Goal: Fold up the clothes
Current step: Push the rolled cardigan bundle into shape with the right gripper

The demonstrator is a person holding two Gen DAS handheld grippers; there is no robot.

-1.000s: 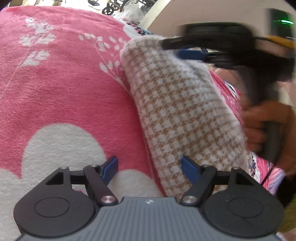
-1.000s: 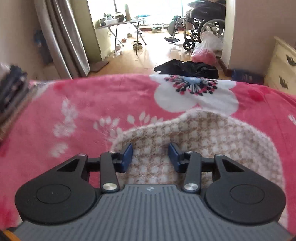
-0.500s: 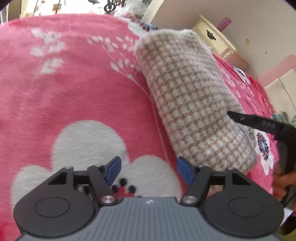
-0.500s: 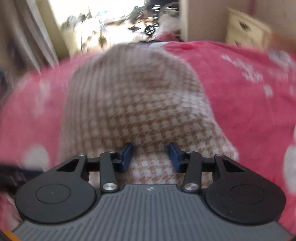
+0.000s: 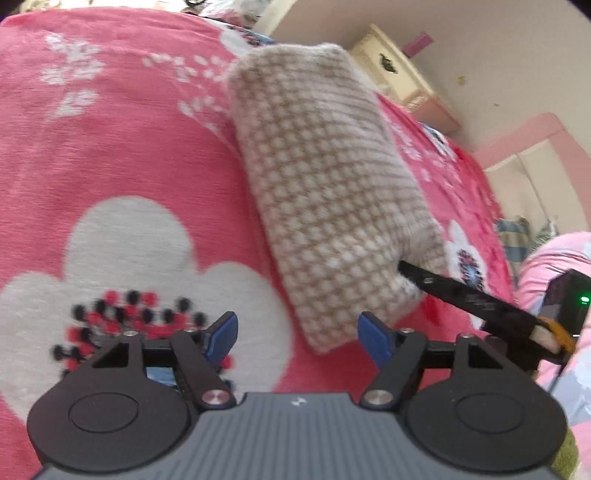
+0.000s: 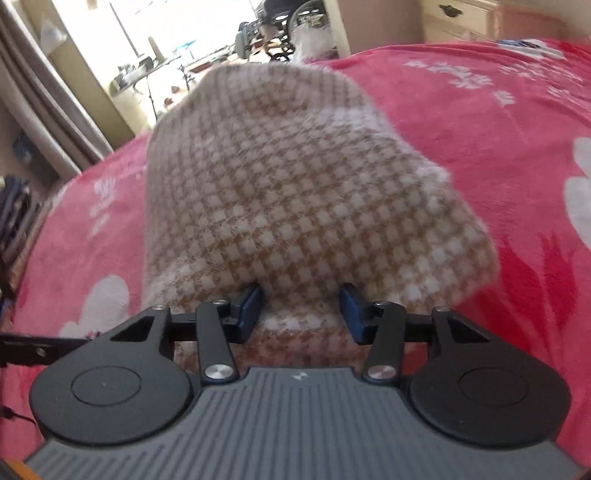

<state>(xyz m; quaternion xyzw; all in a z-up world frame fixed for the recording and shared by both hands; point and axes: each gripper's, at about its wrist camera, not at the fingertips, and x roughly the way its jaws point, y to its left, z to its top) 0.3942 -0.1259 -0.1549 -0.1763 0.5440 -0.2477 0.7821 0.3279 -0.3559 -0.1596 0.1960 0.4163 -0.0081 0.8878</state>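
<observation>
L wrist view: we see the left gripper (image 5: pixel 297 334) over the pink floral blanket (image 5: pixel 122 147) on the bed. Its blue fingers (image 5: pixel 221 336) stand wide apart w/ nothing between them; they have just been opening a bit further. The folded houndstooth garment (image 5: pixel 325 192), tan & white, lies on the blanket ahead and to the right, long axis running away from the camera, near corner just beyond the right fingertip, not touching. The right gripper (image 5: pixel 402 266) comes in from the right edge; one black finger tip sits at the garment's near-right end. A cream dresser (image 5: pixel 399 70) stands past the bed.

R wrist view: we see the right gripper (image 6: pixel 301 308) at the near end of the garment (image 6: pixel 295 192). Fabric bulges over and between the blue fingers (image 6: pixel 249 308); jaws partly apart and have just been opening. We cannot tell whether the pads press the cloth or only flank it. Part of the left gripper (image 6: pixel 33 347) shows at the left edge. Blanket (image 6: pixel 498 129) surrounds the garment on both sides. Background: curtain (image 6: pixel 40 96), wheelchair (image 6: pixel 291 26) in a bright room, blurred.
</observation>
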